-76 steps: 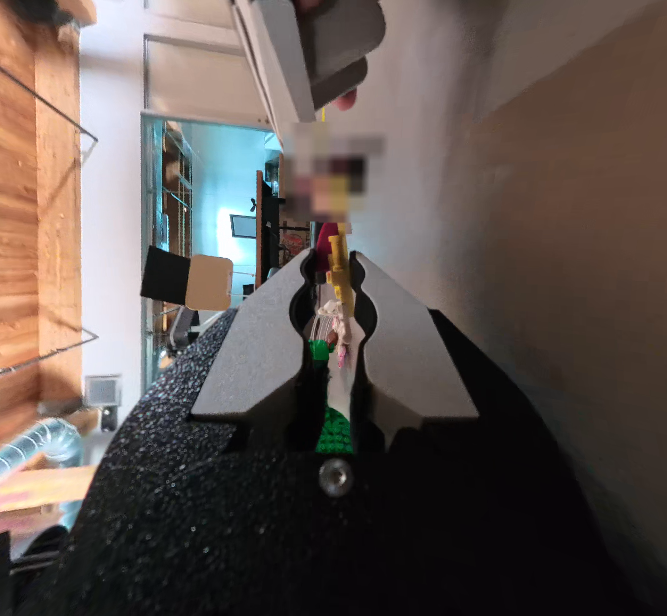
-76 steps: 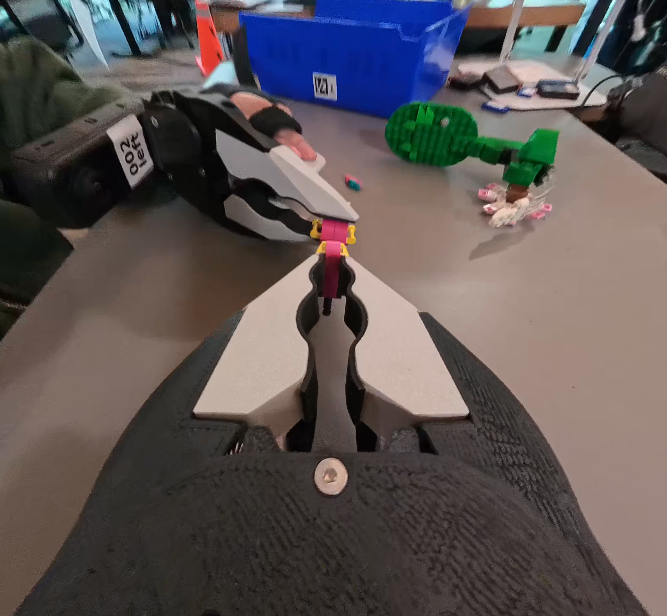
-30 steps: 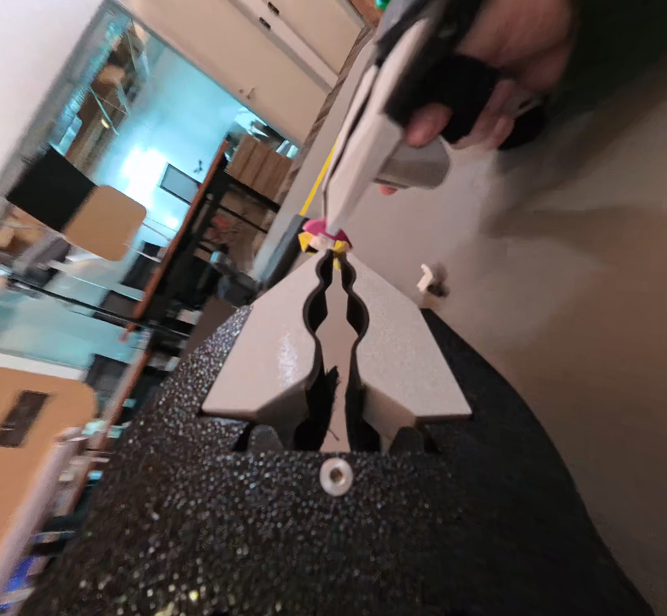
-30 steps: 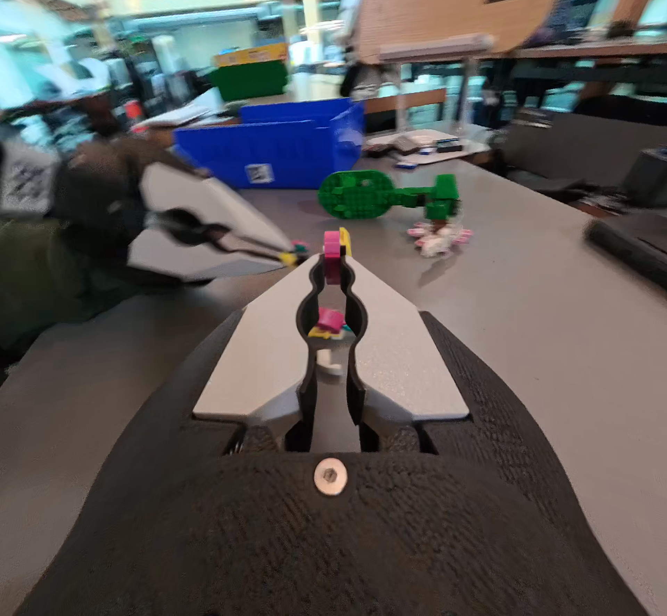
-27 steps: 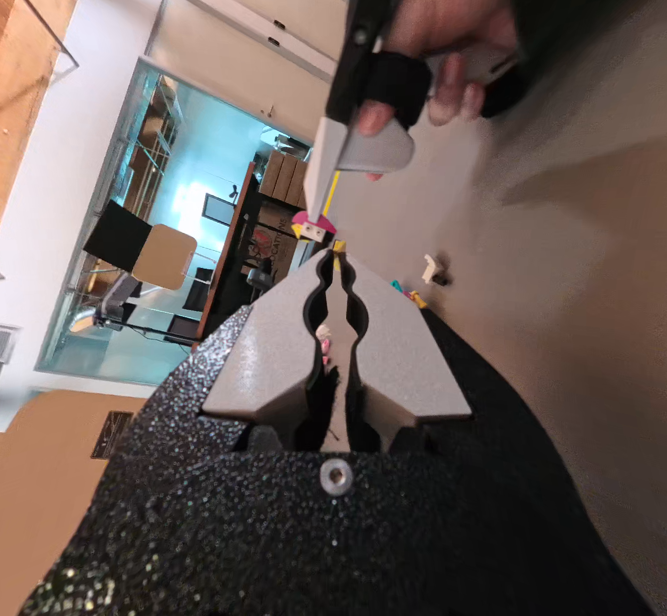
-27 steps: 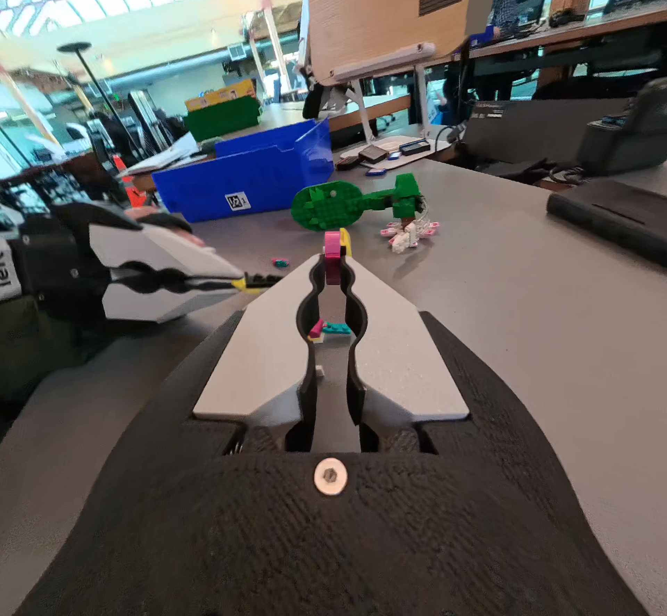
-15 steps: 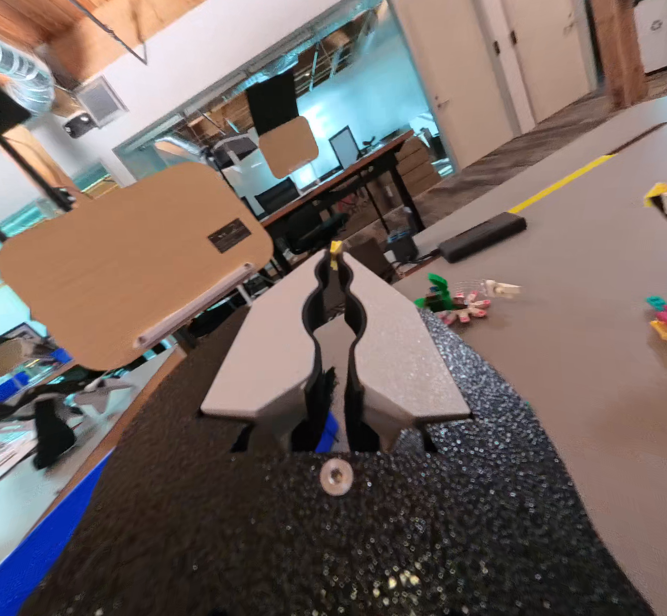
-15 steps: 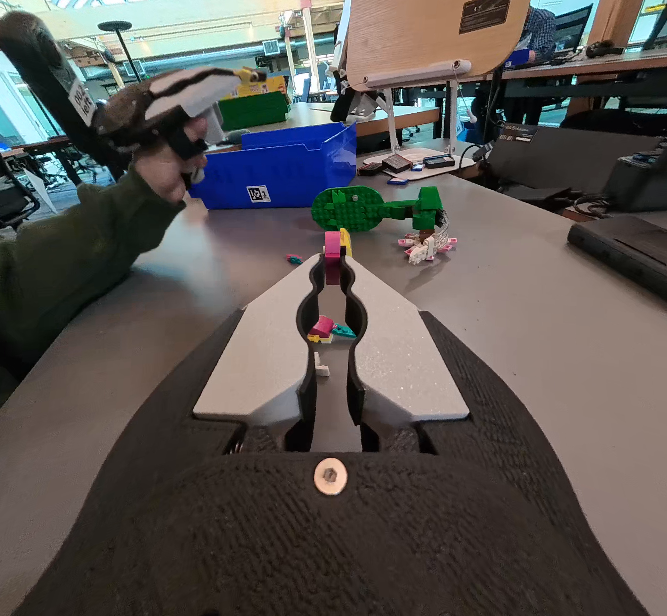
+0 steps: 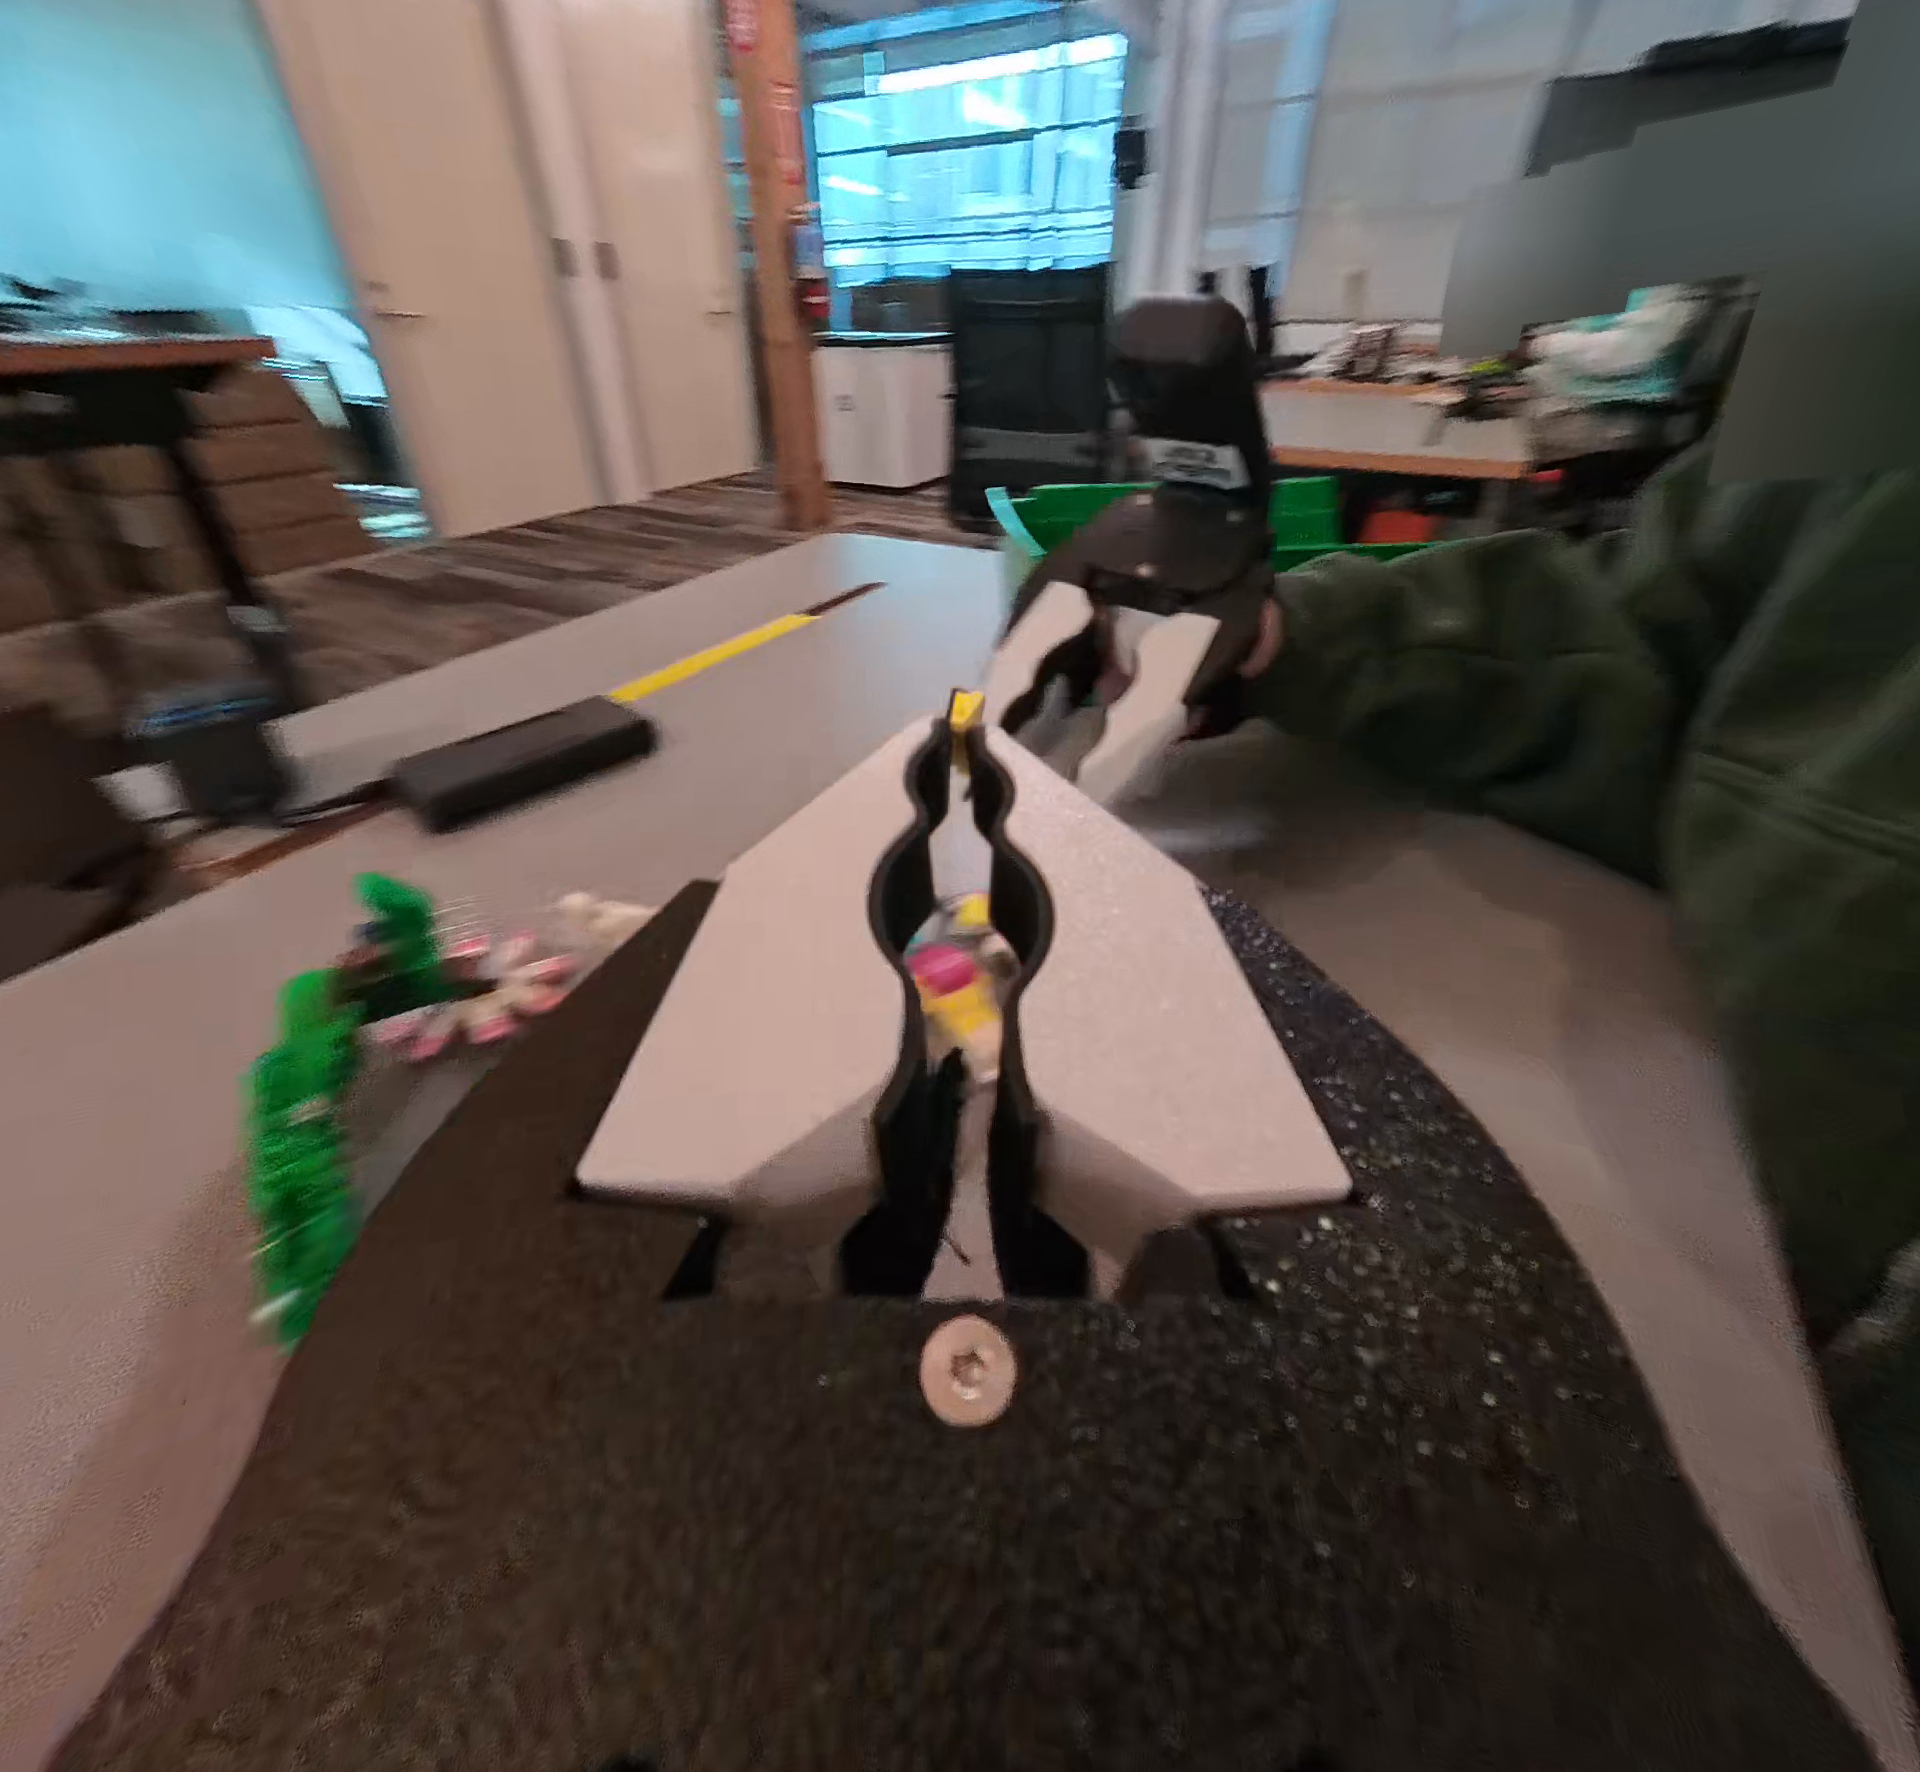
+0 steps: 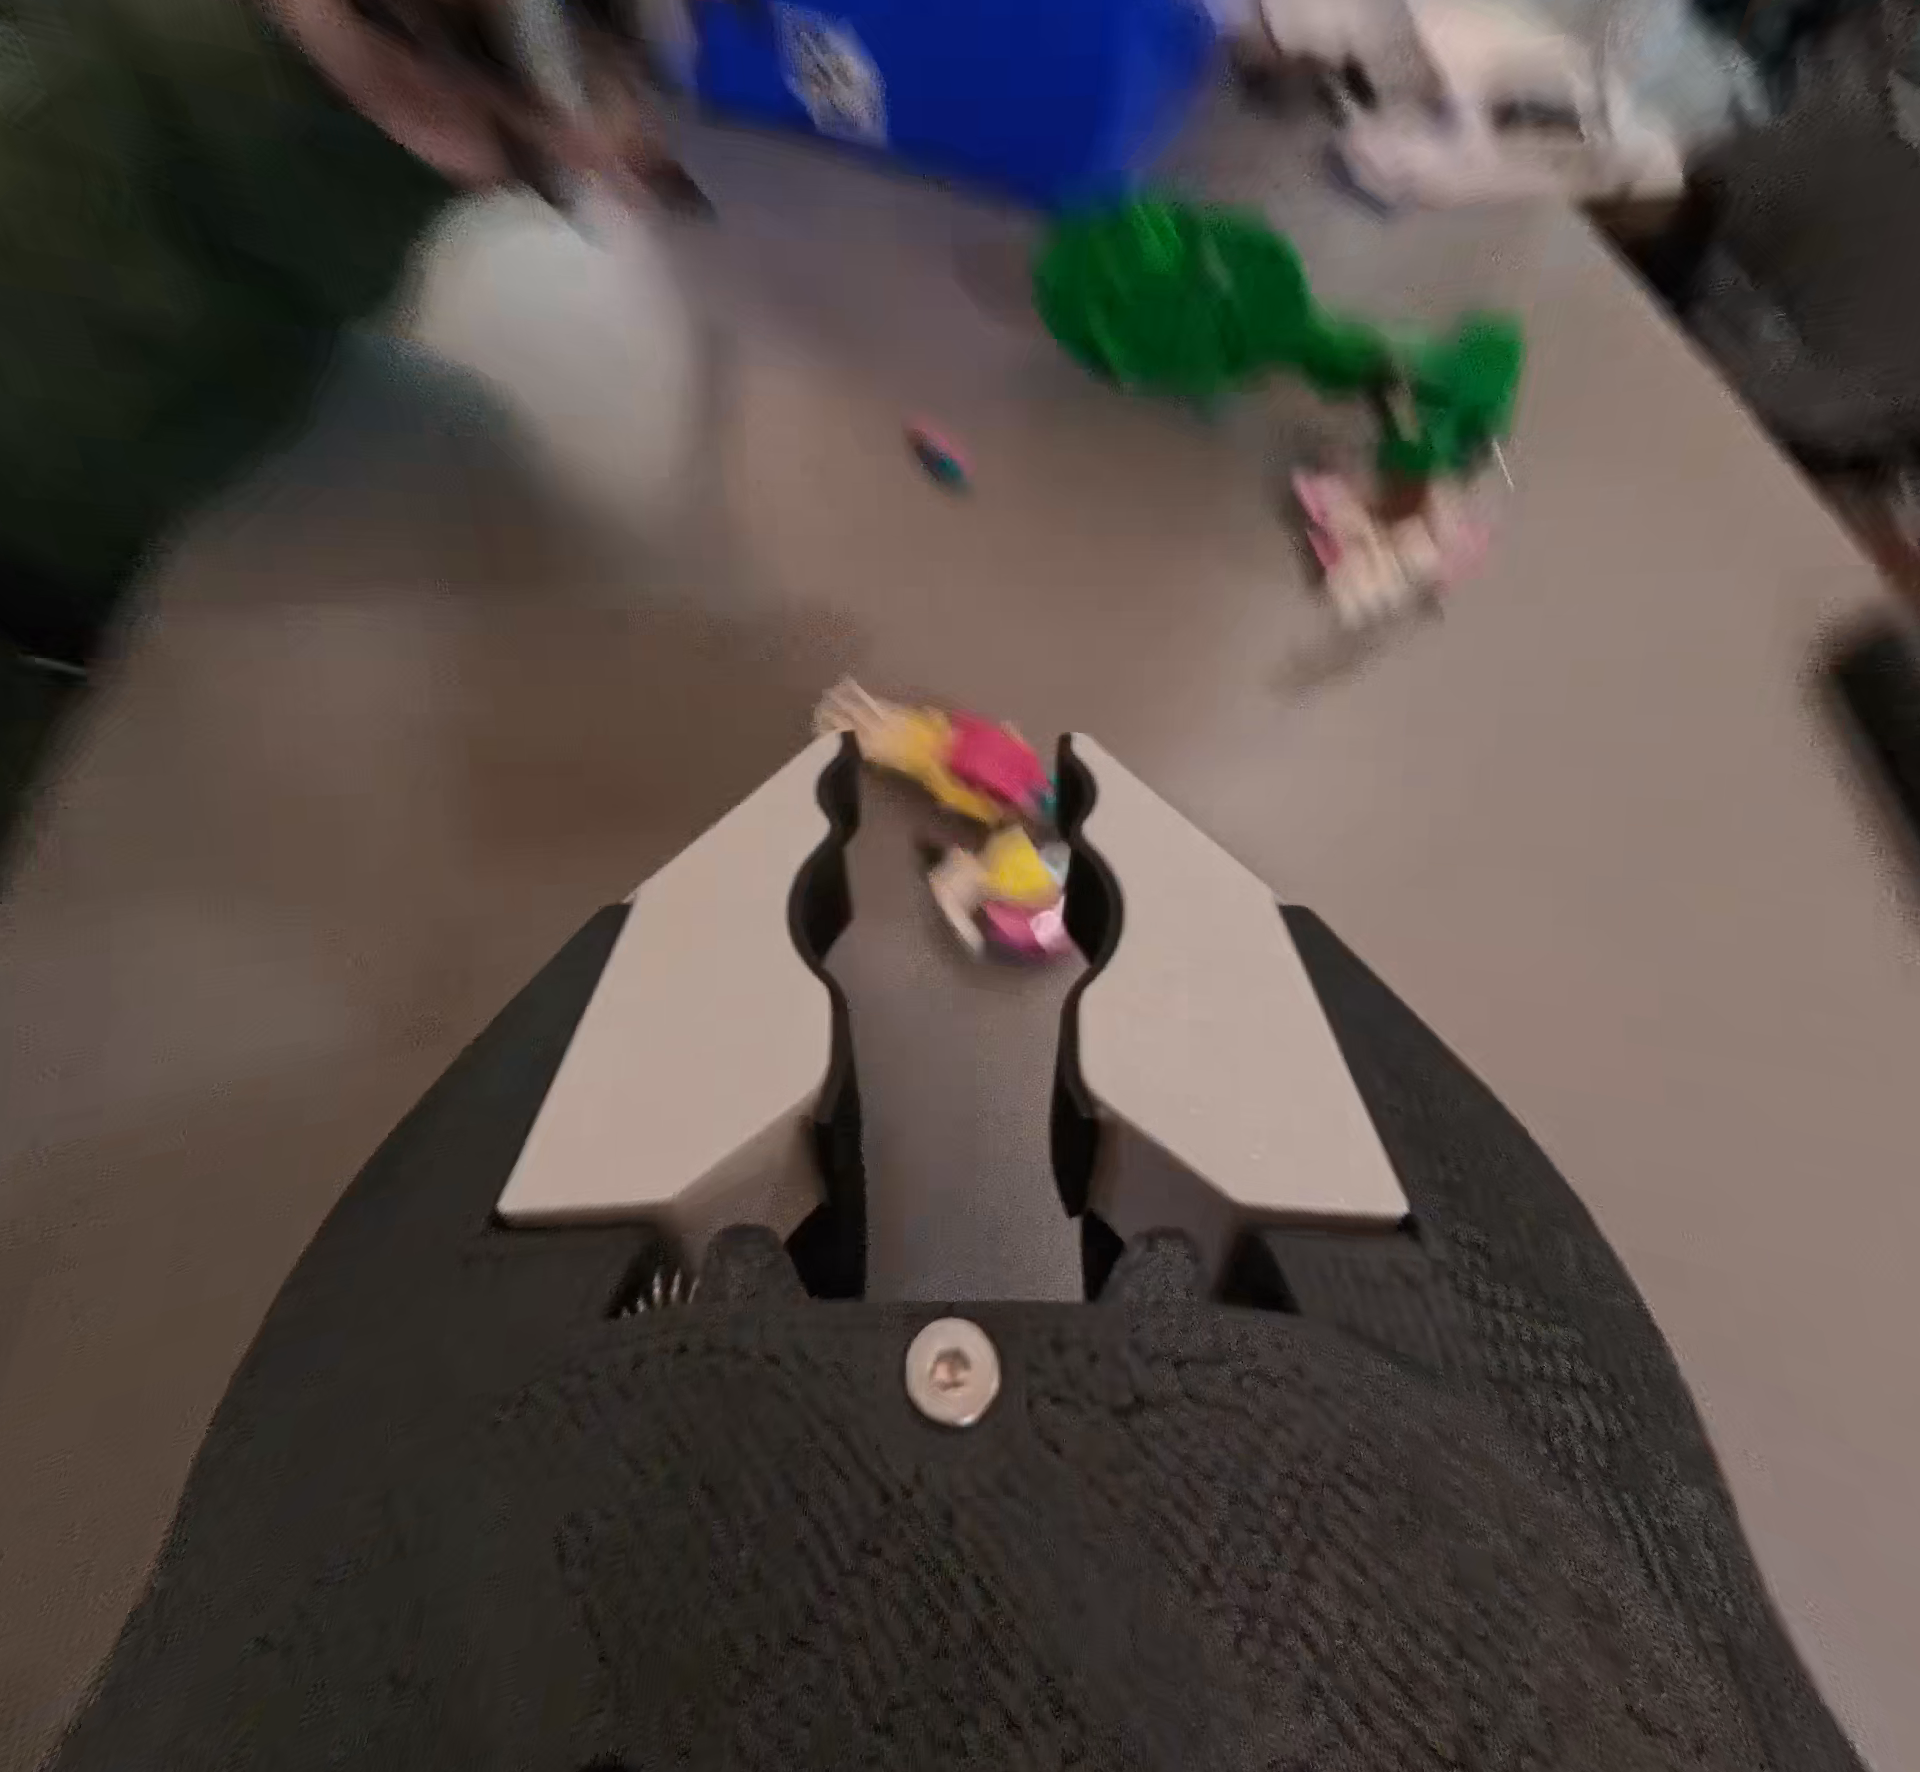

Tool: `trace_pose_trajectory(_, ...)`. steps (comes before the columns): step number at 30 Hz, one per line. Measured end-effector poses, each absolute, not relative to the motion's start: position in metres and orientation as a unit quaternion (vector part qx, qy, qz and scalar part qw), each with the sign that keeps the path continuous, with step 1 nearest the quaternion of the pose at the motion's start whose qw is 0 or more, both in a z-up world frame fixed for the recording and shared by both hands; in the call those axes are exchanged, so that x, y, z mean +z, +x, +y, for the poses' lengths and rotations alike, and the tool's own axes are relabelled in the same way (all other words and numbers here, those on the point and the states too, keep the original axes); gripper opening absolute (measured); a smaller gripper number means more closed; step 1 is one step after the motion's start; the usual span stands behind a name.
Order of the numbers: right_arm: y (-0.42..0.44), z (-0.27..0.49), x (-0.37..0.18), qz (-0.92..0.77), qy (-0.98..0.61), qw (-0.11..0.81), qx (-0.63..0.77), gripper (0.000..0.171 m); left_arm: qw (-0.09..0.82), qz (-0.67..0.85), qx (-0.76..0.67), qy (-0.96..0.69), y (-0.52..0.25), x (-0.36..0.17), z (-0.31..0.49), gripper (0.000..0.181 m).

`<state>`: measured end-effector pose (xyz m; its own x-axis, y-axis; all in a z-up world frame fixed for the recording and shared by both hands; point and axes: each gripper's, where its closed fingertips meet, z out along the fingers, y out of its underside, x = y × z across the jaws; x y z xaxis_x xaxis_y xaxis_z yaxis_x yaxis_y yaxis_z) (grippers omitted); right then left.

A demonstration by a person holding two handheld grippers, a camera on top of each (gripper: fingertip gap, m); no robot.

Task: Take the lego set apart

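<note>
Sticker (image 10: pixel 831 75) on blue bin (image 10: pixel 977 8), blurred; left gripper (image 9: pixel 964 735) pinches yellow piece (image 9: pixel 963 710).

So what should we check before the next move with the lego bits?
1. Left gripper holds a piece: ok, its fingers are shut on a small yellow piece.
2. Right gripper free: ok, fingers apart, nothing between them.
3. Loose pink and yellow pieces on the grey table: ok, just ahead of the right gripper.
4. Green lego build in one piece: cannot tell, too blurred.
5. Blue bin within reach: cannot tell.
</note>
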<state>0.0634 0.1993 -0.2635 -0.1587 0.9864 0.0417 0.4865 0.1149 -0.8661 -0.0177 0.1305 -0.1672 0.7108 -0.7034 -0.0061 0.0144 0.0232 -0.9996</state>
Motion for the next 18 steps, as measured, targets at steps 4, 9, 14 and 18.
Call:
trace_pose_trajectory(4, 0.054, 0.142, -0.199, -0.636, -0.425, 0.367, 0.529, 0.019, 0.619, 0.287, -0.382, -0.623, 0.022, -0.170, 0.126, 0.001)
trace_pose_trajectory(9, 0.054, 0.127, -0.186, -0.615, -0.401, 0.351, 0.582, 0.012, 0.583, 0.307, -0.436, -0.614, 0.050, -0.176, 0.121, 0.001)
trace_pose_trajectory(14, 0.056, 0.123, -0.184, -0.614, -0.389, 0.346, 0.593, 0.004, 0.572, 0.309, -0.432, -0.624, 0.056, -0.183, 0.123, 0.001)
trace_pose_trajectory(18, 0.049, 0.139, -0.190, -0.610, -0.414, 0.392, 0.550, 0.004, 0.628, 0.316, -0.309, -0.641, 0.047, -0.188, 0.137, 0.001)
